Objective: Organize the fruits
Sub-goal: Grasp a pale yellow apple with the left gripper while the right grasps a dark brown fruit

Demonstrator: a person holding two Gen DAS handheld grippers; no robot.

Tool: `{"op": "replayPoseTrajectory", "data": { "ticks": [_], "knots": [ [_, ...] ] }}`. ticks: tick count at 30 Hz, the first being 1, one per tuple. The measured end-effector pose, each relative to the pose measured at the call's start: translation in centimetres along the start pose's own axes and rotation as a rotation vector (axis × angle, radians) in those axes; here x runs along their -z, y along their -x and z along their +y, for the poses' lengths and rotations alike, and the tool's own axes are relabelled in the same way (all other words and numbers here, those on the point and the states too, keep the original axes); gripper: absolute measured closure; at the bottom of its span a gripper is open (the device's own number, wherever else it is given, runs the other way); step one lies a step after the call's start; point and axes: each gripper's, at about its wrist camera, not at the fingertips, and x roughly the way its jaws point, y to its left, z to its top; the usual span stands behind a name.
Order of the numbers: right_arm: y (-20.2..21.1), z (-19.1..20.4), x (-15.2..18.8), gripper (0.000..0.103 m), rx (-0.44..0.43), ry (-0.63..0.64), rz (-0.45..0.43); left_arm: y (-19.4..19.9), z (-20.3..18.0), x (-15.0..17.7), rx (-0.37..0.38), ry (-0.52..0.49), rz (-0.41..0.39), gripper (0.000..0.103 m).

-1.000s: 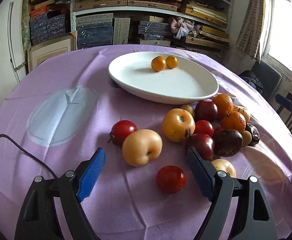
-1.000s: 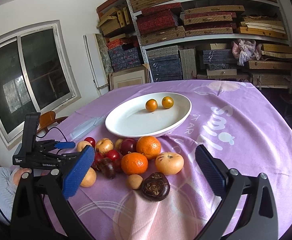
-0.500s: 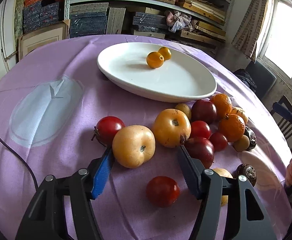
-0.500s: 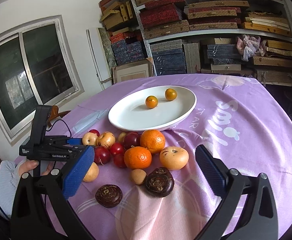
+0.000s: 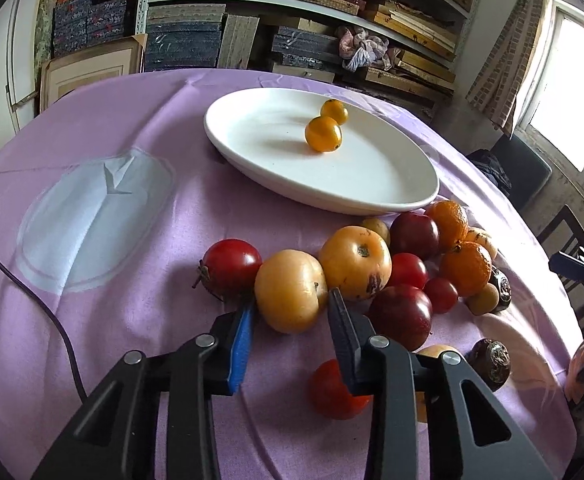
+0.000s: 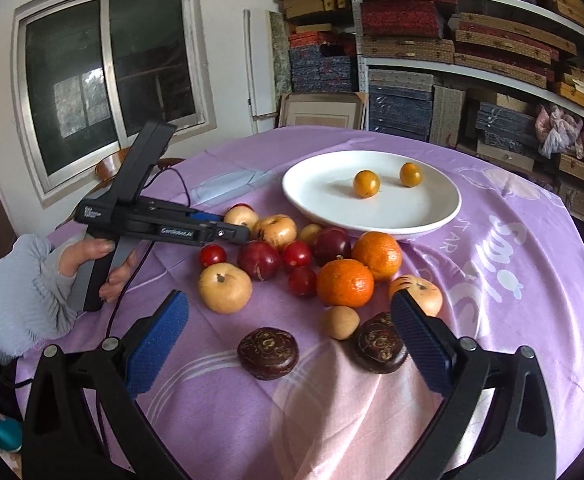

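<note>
A white oval plate (image 5: 372, 184) on the purple cloth holds two small orange fruits (image 5: 324, 134). A pile of fruit lies in front of it: yellow apples, red tomatoes, dark plums, two oranges (image 6: 346, 282). My left gripper (image 5: 292, 312) has its jaws close on either side of a yellow apple (image 5: 289, 290); whether they touch it is unclear. It also shows in the right wrist view (image 6: 227, 234). My right gripper (image 6: 287, 320) is open and empty above two dark brown fruits (image 6: 267, 354).
A red tomato (image 5: 336, 390) lies under my left gripper's right finger. A black cable (image 5: 57, 328) crosses the cloth at left. Shelves of stacked boxes (image 6: 452, 64) stand behind the table. A dark chair (image 5: 572, 248) is at the right.
My left gripper moved forward and narrowed around the yellow apple. My right gripper drew back and swung left, so the fruit pile sits more central in its view.
</note>
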Motion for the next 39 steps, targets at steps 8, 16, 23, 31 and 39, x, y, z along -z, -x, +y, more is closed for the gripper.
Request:
{"op": "replayPoseTrajectory", "data": {
  "ticks": [8,16,23,31,39],
  "knots": [
    [-2.0,2.1,1.1,0.036,-0.067,0.054,0.109,-0.5,0.3,-0.5,-0.008,0.014,0.003,0.064],
    [-4.3,1.9,2.2,0.038,-0.044,0.026,0.189,-1.2,0.3,-0.9,0.000,0.016,0.023,0.062],
    [-5.7,0.6,2.1,0.048,-0.038,-0.049,0.246,-1.5,0.5,-1.4,-0.012,0.023,0.021,0.059],
    [-6.3,0.6,2.3,0.058,-0.009,-0.042,0.270,-1.9,0.4,-1.9,-0.029,0.025,0.019,0.051],
    [-6.5,0.8,2.3,0.059,-0.004,-0.033,0.270,-0.8,-0.7,-1.6,-0.017,-0.027,-0.036,0.071]
  ]
}}
